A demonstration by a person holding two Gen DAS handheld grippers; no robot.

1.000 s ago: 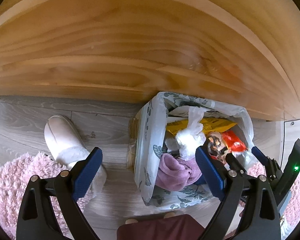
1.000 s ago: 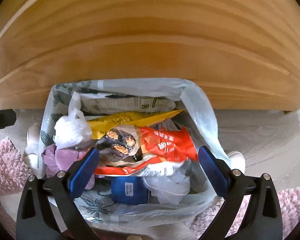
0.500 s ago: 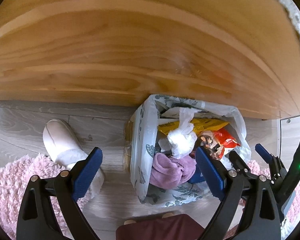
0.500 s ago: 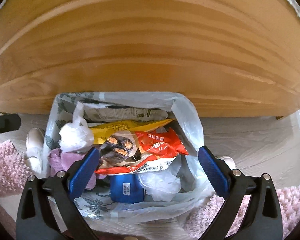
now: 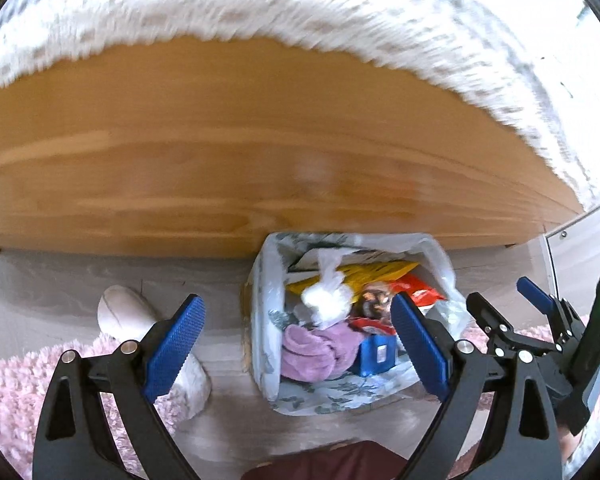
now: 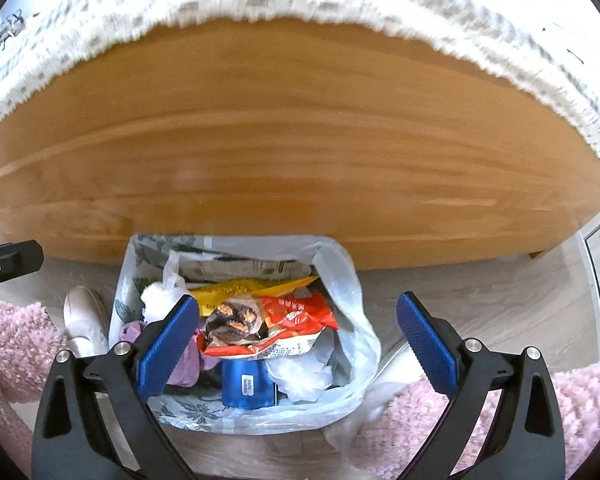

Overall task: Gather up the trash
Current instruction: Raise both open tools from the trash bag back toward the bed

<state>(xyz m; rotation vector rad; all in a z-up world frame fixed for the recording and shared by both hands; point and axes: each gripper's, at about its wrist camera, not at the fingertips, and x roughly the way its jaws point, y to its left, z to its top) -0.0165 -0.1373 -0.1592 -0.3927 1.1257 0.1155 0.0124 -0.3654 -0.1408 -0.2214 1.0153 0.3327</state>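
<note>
Beside the wooden panel [image 6: 300, 152], the trash bag [image 6: 348, 280] gapes upward.

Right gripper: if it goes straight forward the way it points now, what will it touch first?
Probably the red snack wrapper on top of the full trash bag, between the open right gripper fingers. Depth is unclear.

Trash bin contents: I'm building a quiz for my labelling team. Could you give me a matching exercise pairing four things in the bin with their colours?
Things:
1. snack wrapper
2. crumpled cloth
3. small box
4. knotted plastic bag

Colours:
a. blue
b. white
c. red-orange
d. purple

Pairs: 1-c, 2-d, 3-a, 4-b
</note>
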